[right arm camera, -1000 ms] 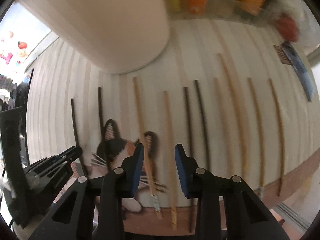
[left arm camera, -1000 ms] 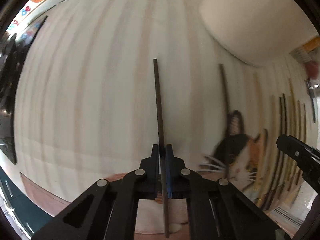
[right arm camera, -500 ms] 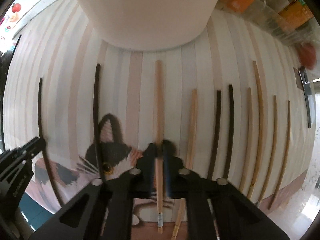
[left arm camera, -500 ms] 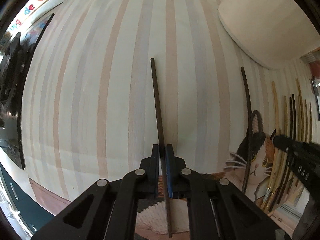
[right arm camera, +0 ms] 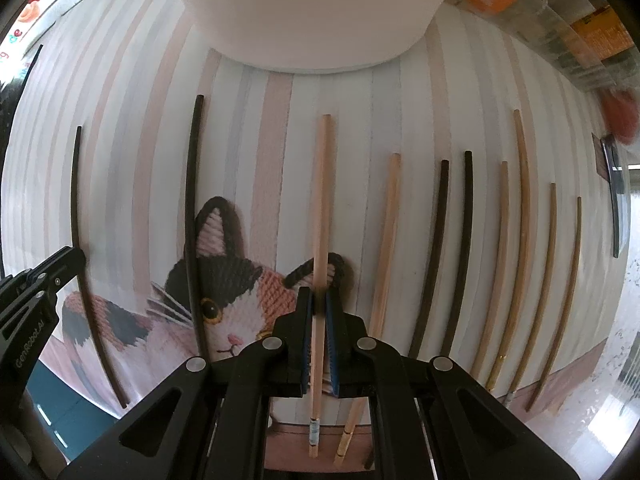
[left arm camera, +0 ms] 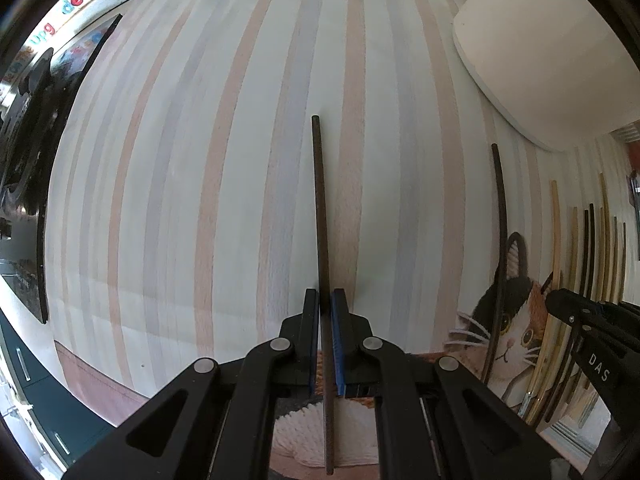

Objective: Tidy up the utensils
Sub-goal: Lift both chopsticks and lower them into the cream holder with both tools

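Note:
My left gripper (left arm camera: 325,300) is shut on a dark chopstick (left arm camera: 320,208) that points away over the striped mat (left arm camera: 180,200). My right gripper (right arm camera: 319,300) is shut on a light wooden chopstick (right arm camera: 322,200) lying over the cat picture (right arm camera: 224,292). Another dark chopstick (right arm camera: 192,220) lies left of it, and a light one (right arm camera: 386,248) to its right. Several more dark and light chopsticks (right arm camera: 464,248) lie in a row further right. The left gripper also shows at the left edge of the right wrist view (right arm camera: 36,292), by the dark chopstick (right arm camera: 80,240).
A large white round container (right arm camera: 312,12) stands at the far side of the mat, also in the left wrist view (left arm camera: 540,60). Orange packages (right arm camera: 592,32) are at the back right. The mat's pink front edge (left arm camera: 100,380) is near.
My right gripper has moved left over the light chopstick and closed on it. My left gripper stays shut on the dark chopstick and has shifted left, away from the cat picture.

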Available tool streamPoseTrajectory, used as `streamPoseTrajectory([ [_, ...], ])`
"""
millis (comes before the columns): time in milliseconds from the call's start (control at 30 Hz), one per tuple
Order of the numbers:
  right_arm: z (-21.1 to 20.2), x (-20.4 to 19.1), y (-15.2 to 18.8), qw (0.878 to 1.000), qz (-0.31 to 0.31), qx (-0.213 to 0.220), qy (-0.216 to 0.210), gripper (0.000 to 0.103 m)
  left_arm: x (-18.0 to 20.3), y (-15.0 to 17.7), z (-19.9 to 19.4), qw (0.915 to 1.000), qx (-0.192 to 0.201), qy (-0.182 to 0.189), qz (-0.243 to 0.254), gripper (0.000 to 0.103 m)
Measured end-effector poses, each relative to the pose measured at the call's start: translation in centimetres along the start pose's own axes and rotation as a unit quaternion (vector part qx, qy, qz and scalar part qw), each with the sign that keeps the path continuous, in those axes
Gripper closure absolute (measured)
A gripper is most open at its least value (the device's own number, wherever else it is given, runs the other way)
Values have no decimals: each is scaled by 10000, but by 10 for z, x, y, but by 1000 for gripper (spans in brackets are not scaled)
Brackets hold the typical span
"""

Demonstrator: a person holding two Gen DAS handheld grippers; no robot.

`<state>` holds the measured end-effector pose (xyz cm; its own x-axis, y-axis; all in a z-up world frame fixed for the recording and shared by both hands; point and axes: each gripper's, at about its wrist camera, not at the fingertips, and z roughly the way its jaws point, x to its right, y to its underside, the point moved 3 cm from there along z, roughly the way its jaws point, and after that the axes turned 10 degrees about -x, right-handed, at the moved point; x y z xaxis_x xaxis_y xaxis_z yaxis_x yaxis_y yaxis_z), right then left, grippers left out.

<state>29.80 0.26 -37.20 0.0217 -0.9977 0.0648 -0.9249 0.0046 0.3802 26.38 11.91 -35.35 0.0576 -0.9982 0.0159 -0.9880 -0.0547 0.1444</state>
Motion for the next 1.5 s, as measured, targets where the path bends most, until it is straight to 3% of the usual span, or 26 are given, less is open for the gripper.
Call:
streamPoseTrajectory([
  [300,-2,-9,3,9999,20,104,37,96,3,10,0,9999,140,-4,-26,100],
  [633,-23,0,27,9955,131,536,-770,96,7,50,-29,9990,380,150,174,100],
  [833,-50,3,44,9898,89,912,-1090,96,7,67,-64,9966,712,335,245,100],
  [1033,-84,30,57,9810,243,1324,-1396,96,6,78,-112,9914,1192,477,270,100],
  [1267,-156,70,73,9618,394,2091,-1722,96,-2,77,-195,9753,2030,854,180,100],
  [1400,-212,90,74,9446,469,2637,-1896,96,2,63,-256,9598,2542,1180,180,100],
  [1500,-257,101,65,9305,485,3072,-1937,96,15,43,-303,9463,2978,1225,283,100],
])
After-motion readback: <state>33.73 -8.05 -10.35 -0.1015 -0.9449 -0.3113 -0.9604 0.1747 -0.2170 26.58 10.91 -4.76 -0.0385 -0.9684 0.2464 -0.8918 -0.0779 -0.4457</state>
